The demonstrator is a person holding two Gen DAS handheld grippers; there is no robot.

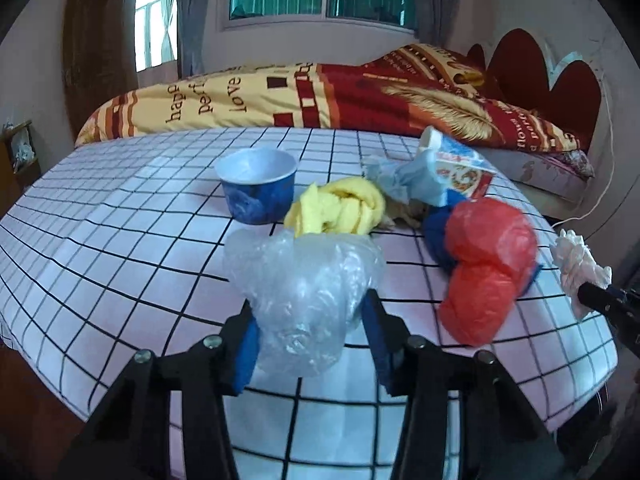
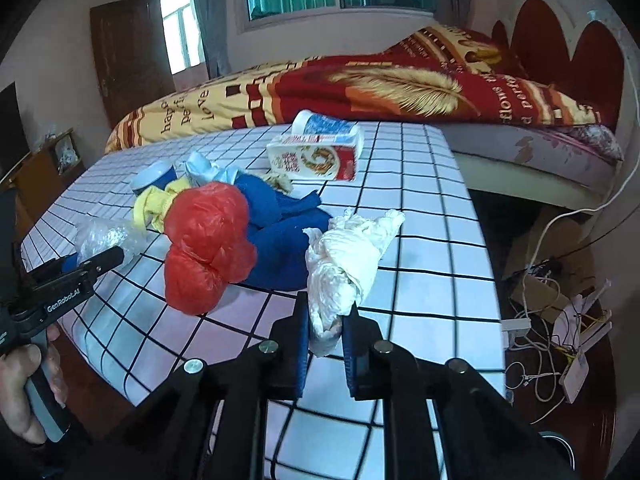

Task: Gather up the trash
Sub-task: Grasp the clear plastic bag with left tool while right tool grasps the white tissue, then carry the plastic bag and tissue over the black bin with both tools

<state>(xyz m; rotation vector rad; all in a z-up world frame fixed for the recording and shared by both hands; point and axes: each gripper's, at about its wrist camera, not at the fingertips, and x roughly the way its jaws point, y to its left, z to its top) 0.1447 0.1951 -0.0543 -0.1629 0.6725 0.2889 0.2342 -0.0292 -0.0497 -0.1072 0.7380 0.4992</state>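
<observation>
Both grippers were clenched, the left gripper (image 1: 308, 344) on a clear plastic bag (image 1: 300, 300) and the right gripper (image 2: 326, 344) on a white crumpled wrapper (image 2: 344, 268), and either flimsy, slippery piece could have slid free on lifting.

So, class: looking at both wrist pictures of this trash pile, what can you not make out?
- Blue cloth: both views, largely hidden by the red bag.
- Blue cup: left view, whether the inside is empty is hard to tell.
- Carton print: too blurred in both.
- A bin: in neither view.
- Floor cables: right view, too small.
</observation>
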